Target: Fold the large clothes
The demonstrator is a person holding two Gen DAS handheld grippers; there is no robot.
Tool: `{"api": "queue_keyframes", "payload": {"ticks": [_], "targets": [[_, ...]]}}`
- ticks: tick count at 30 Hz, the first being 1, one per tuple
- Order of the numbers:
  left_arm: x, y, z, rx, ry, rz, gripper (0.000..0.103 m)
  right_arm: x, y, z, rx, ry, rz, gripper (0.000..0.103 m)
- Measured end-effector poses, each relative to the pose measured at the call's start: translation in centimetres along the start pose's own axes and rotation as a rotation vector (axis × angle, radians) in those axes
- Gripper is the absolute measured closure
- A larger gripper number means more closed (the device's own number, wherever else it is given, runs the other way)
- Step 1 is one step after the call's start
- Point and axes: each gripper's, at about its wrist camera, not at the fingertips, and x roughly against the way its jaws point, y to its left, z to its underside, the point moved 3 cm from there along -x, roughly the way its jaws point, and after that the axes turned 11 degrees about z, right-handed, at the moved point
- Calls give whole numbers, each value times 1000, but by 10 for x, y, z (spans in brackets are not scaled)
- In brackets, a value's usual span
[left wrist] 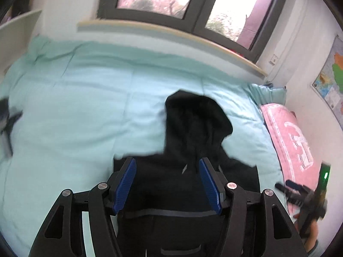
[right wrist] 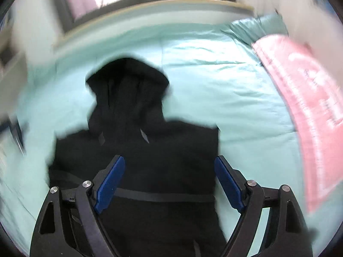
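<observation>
A black hoodie (left wrist: pixel 193 124) lies flat on the pale green duvet (left wrist: pixel 75 107), its hood toward the window. My left gripper (left wrist: pixel 167 159) hangs above the hoodie's body, blue pads (left wrist: pixel 126 182) apart with nothing between them. In the right wrist view, which is motion-blurred, the same hoodie (right wrist: pixel 133 98) fills the middle. My right gripper (right wrist: pixel 169 157) stands wide open over its chest and grips nothing. The left wrist view also catches the right gripper (left wrist: pixel 300 194) at the right edge, held by a hand.
A pink patterned blanket (left wrist: pixel 289 137) lies along the bed's right side beside a green pillow (left wrist: pixel 270 94). A ledge (left wrist: pixel 171 36) and the window run behind the bed. A dark blurred thing (left wrist: pixel 6 124) sits at the bed's left edge. A map (left wrist: pixel 332 75) hangs on the right wall.
</observation>
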Motion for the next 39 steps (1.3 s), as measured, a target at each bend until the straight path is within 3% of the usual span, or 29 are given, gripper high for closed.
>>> {"api": "queue_keyframes", "payload": {"ticks": [2, 5, 7, 11, 16, 18, 20, 21, 22, 23, 24, 26, 27, 28, 30, 31, 32, 33, 35, 39], "targets": [[-29, 0, -21, -34, 13, -31, 36, -19, -2, -27, -33, 3, -5, 17], [-86, 12, -43, -35, 51, -93, 34, -54, 20, -70, 53, -15, 81, 17], [-130, 24, -54, 10, 93, -63, 34, -76, 39, -91, 117, -36, 75, 17], [-194, 37, -59, 68, 156, -1, 34, -126, 55, -113, 124, 1, 30, 17], [-254, 35, -70, 20, 183, -42, 34, -178, 67, -123, 93, 61, -18, 17], [-277, 41, -76, 4, 189, -91, 34, -197, 75, -124, 86, 83, -24, 17], [-298, 50, -81, -1, 194, -130, 34, -217, 83, -125, 99, 109, -11, 31], [-305, 56, -83, 1, 197, -144, 48, -229, 87, -125, 126, 128, 14, 49], [-308, 62, -86, 5, 197, -151, 85, -236, 84, -129, 148, 121, 76, 84], [-305, 72, -92, 33, 196, -124, 92, -236, 77, -135, 142, 103, 117, 96], [-292, 85, -98, 96, 163, -63, 90, -230, 57, -144, 82, 72, 111, 97], [-270, 106, -102, 199, 128, 69, 85, -221, 17, -149, -116, 71, -119, 91], [-263, 114, -98, 228, 131, 98, 71, -221, 2, -145, -187, 84, -217, 85], [-259, 123, -89, 245, 146, 99, 59, -226, -4, -136, -211, 106, -252, 84], [-277, 131, -67, 235, 240, 66, 58, -246, 0, -116, -174, 172, -197, 84], [-300, 140, -47, 230, 347, 11, 58, -266, 8, -100, -126, 231, -152, 83], [-316, 146, -34, 233, 413, -8, 58, -279, 13, -89, -101, 276, -158, 83], [-324, 149, -27, 224, 430, -5, 58, -292, 18, -76, -76, 326, -159, 83], [-316, 141, -31, 160, 397, -12, 58, -287, 21, -72, -32, 320, -147, 84], [-270, 120, -43, 22, 330, -12, 56, -236, 20, -82, 69, 240, -116, 79]]}}
